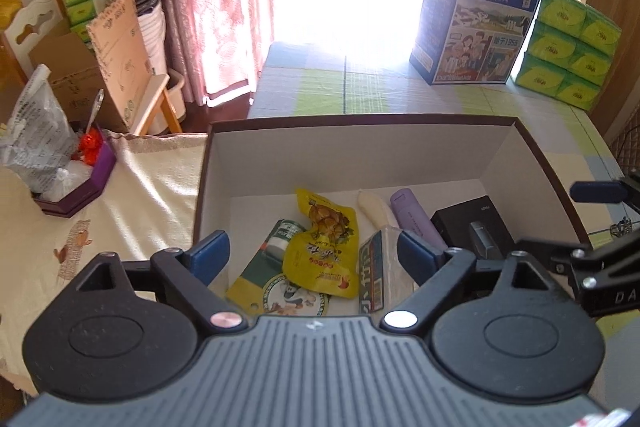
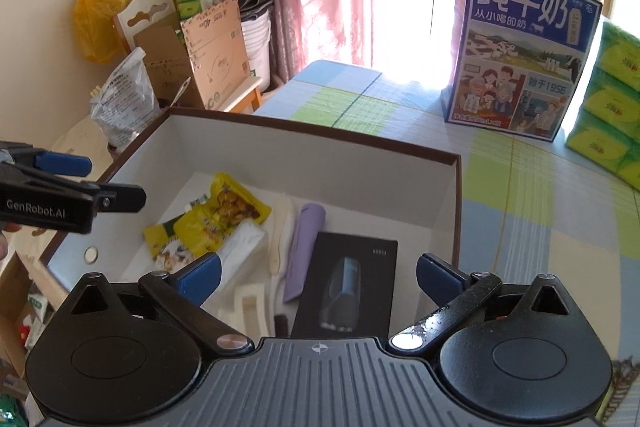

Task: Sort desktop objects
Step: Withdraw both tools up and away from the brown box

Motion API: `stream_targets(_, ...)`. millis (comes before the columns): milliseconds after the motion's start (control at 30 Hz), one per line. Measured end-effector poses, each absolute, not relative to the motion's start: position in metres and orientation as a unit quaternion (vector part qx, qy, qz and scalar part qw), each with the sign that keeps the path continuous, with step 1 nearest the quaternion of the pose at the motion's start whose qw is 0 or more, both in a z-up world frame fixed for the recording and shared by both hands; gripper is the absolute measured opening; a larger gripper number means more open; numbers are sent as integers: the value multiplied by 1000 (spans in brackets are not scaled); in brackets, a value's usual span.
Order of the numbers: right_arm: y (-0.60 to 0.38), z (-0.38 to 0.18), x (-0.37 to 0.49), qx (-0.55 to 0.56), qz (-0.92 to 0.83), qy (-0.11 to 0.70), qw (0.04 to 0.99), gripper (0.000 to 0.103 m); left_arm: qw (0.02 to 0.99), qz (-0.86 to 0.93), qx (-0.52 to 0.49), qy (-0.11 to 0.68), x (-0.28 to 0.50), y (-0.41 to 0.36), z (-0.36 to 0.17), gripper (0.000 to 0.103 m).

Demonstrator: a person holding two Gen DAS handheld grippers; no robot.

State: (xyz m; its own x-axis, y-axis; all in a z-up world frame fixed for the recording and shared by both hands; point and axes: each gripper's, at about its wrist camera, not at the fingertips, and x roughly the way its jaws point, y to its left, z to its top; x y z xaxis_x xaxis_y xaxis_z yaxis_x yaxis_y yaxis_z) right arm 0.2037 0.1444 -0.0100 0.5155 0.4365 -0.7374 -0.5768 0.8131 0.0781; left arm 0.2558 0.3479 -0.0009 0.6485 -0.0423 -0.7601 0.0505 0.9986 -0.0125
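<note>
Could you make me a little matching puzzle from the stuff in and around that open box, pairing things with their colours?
Things:
1. snack pouch
2. tube
3. flat box
4. milk carton

Colours:
a. black
b. blue
c. yellow
d. lilac

Pairs: 1-c, 2-d, 3-a, 4-b

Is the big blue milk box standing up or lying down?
Standing up. The blue milk box sits upright on the checked tablecloth, its handle on top and its front picture facing us.
</note>
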Motion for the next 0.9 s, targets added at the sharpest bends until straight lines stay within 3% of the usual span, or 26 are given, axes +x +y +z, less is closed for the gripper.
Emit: stream_targets(900, 84, 3, 131, -100, 318, 392, 857, 101, 913, 27, -9, 408, 153, 308, 23, 96)
